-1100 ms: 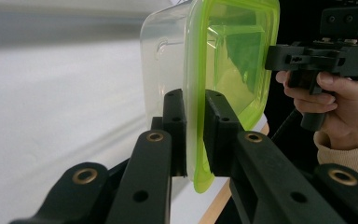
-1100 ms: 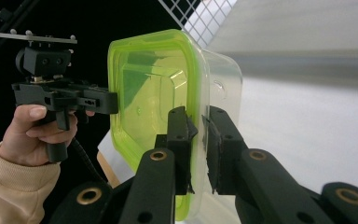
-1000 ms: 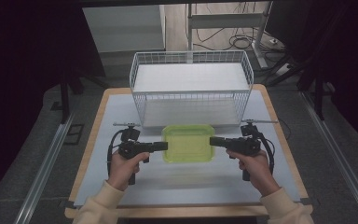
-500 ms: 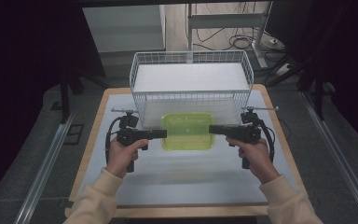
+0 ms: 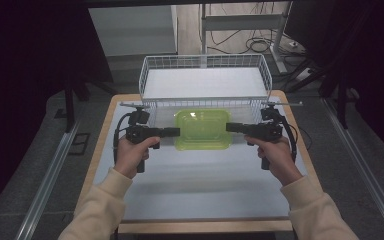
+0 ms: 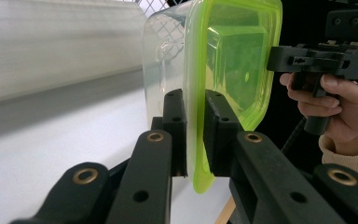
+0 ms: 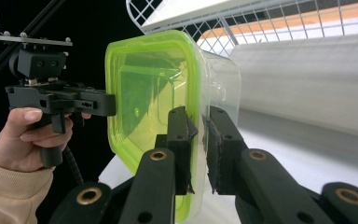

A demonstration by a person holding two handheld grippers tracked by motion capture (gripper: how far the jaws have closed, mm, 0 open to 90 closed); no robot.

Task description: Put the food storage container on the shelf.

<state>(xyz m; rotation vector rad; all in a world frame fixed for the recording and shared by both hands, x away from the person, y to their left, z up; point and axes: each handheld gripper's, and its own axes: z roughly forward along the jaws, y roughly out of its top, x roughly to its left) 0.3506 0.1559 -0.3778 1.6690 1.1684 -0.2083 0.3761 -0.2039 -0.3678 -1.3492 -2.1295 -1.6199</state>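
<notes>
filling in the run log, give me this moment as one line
left gripper: shut on container rim | right gripper: shut on container rim | container: green lid on, held between both, in front of wire basket

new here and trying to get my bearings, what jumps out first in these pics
A clear plastic container with a bright green lid is held above the white table mat, just in front of the white wire basket. The left gripper and right gripper each clamp an opposite rim of it, jaws shut on the lid's edge.
</notes>
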